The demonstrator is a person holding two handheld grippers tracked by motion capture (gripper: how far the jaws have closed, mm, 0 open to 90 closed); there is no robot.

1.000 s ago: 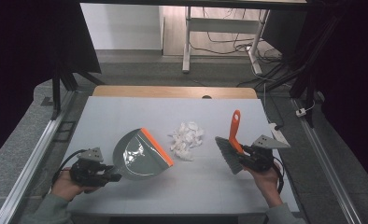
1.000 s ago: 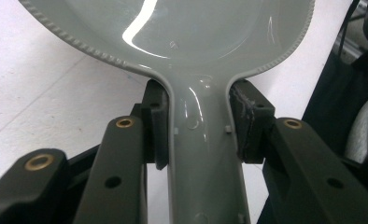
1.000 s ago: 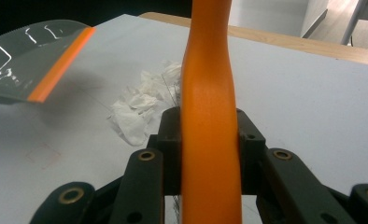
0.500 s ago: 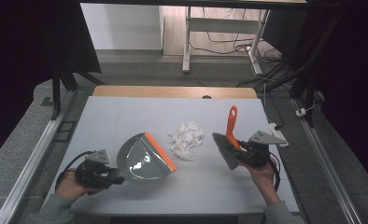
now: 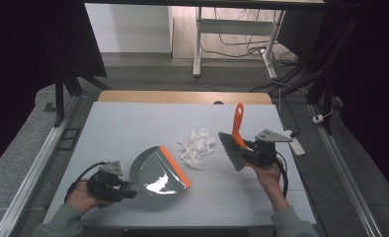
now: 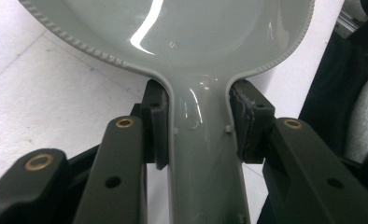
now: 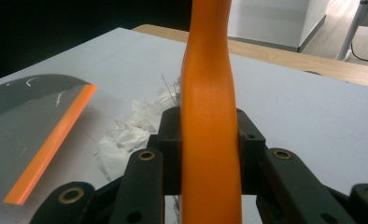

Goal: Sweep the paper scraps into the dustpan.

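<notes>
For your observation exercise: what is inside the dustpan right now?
The dustpan looks empty: only light glare shows on its grey inside. The paper scraps lie on the table beyond its orange lip. The table beneath the pan is hidden.

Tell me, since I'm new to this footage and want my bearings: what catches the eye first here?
The bright orange brush handle, upright at the table's right and clamped in the right claw, with grey bristles turned toward the middle. Next, the glossy grey dustpan with its orange lip, lying left of centre, its handle held by the left claw. Between them lies a small heap of white paper scraps.
</notes>
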